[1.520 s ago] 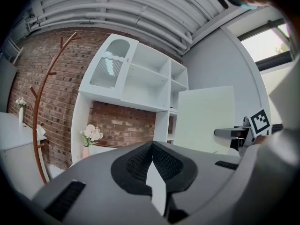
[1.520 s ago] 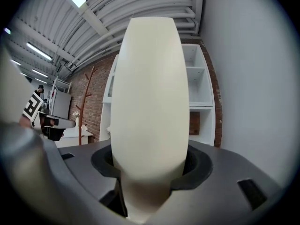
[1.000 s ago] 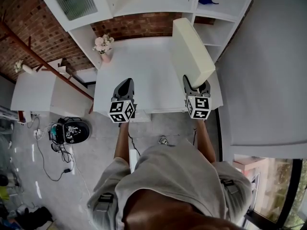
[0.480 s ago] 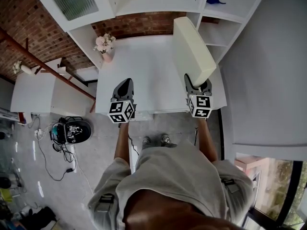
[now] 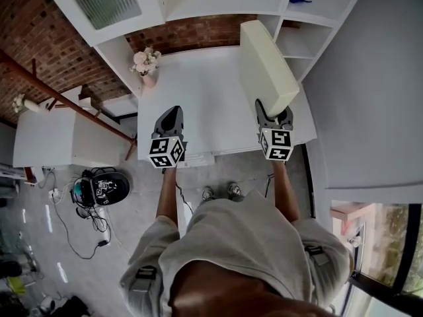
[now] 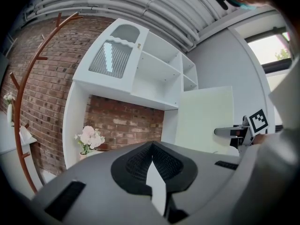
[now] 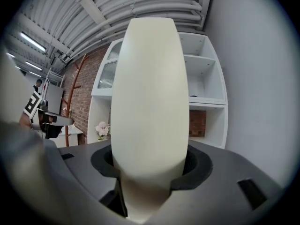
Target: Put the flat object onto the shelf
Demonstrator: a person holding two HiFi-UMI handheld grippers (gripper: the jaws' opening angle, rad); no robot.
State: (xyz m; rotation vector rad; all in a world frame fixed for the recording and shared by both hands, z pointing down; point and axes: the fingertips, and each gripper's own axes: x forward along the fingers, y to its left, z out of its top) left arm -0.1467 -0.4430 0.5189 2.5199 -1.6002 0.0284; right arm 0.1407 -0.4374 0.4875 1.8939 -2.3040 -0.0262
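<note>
Right gripper [image 5: 273, 120] pinches near end of flat object [image 5: 263, 65]. Cream slab's long axis runs straight ahead from jaws, far tip near shelf [image 5: 299, 41], opening slightly right. Left gripper [image 5: 170, 120] pressed together, empty, over table [image 5: 205, 98], well apart. Flower vase [image 5: 146, 68] far left, clear. Likely snag: shelf upright beside opening.

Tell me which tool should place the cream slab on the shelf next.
Right. The right tool clamps the cream slab, which points toward the shelf unit on that side. The left tool is shut and empty over the table.
</note>
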